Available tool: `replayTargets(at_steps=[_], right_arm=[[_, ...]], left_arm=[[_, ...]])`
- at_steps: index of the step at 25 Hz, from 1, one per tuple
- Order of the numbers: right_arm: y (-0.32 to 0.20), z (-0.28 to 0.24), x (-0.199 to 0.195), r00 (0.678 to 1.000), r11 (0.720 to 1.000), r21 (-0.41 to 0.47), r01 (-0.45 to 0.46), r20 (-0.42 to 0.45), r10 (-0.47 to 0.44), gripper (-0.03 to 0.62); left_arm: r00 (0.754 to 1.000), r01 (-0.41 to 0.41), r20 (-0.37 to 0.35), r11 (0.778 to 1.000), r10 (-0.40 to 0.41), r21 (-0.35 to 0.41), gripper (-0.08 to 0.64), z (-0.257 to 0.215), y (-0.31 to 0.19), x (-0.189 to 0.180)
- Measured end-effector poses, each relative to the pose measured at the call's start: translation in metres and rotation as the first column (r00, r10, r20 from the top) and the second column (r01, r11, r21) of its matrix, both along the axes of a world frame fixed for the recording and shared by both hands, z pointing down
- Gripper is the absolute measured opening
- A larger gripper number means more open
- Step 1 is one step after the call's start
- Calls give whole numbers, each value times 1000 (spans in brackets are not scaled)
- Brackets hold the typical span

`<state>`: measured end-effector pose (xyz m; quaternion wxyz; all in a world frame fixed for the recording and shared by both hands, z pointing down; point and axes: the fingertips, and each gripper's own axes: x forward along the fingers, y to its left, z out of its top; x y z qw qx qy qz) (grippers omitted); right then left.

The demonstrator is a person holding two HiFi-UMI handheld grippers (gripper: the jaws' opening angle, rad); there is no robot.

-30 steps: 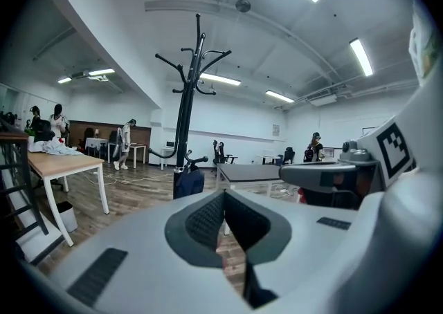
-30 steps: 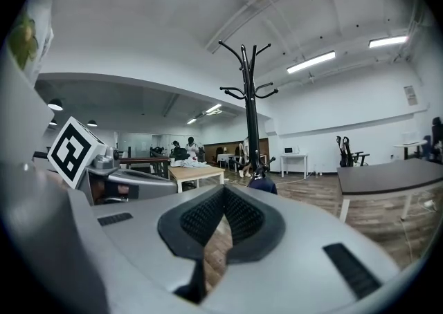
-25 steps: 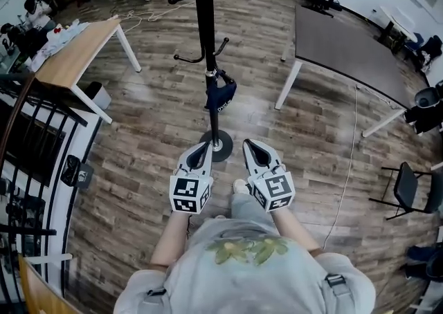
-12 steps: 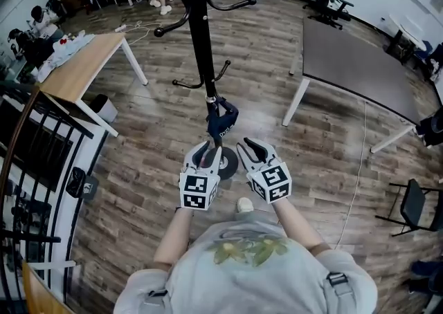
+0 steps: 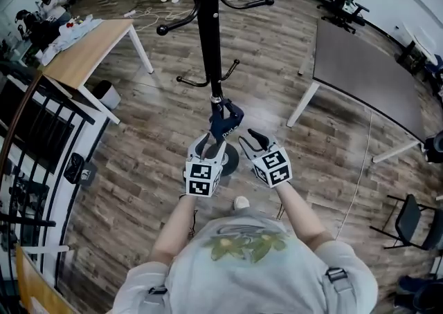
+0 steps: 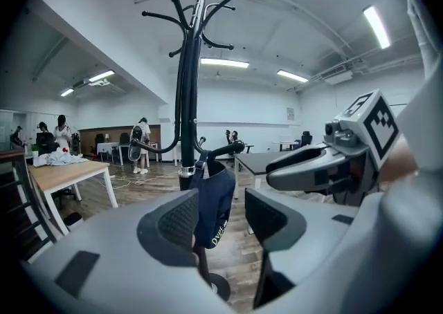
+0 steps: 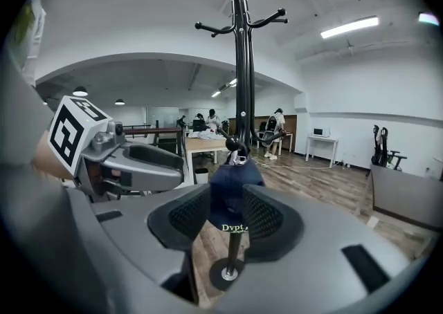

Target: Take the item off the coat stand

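Where the brown wood-plank floor (image 5: 138, 140) lies open before the person, a tall black metal coat stand (image 5: 210, 36) rises just ahead: a slim round pole with curved, ball-tipped hooks on a flat disc base (image 5: 231, 161). A small navy-blue fabric pouch (image 5: 225, 121), soft and creased, with white lettering near its lower edge, hangs by its strap from a low hook on the pole, clear of the floor.

The grey moulded-plastic left gripper (image 5: 209, 141) and its twin, the right gripper (image 5: 252, 137), are held side by side just short of the pouch. Each carries a cube of black-and-white square markers.

The left gripper's jaws are opening and stand wide. The pouch shows in the gap, but the ribbed dark pads (image 6: 181, 219) do not press on it.

The right gripper's jaws are also opening, with a narrower gap. Its textured pads (image 7: 190, 217) frame the pouch without gripping it.
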<state>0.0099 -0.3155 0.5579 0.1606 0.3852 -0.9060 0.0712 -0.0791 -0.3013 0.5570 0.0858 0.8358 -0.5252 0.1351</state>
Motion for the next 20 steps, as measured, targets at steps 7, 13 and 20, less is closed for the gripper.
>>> replayTargets(at_steps=[7, 13, 20], right_arm=[[-42, 31, 8, 995, 999, -15, 49, -84, -50, 143], [-69, 58, 4, 978, 993, -33, 110, -172, -114, 152], [-92, 79, -1, 957, 988, -45, 149, -244, -155, 158]], left_arm=[[998, 42, 41, 997, -39, -65, 206, 33, -16, -10], [994, 29, 109, 995, -19, -94, 206, 55, -28, -2], [989, 68, 142, 991, -51, -119, 206, 74, -40, 3]])
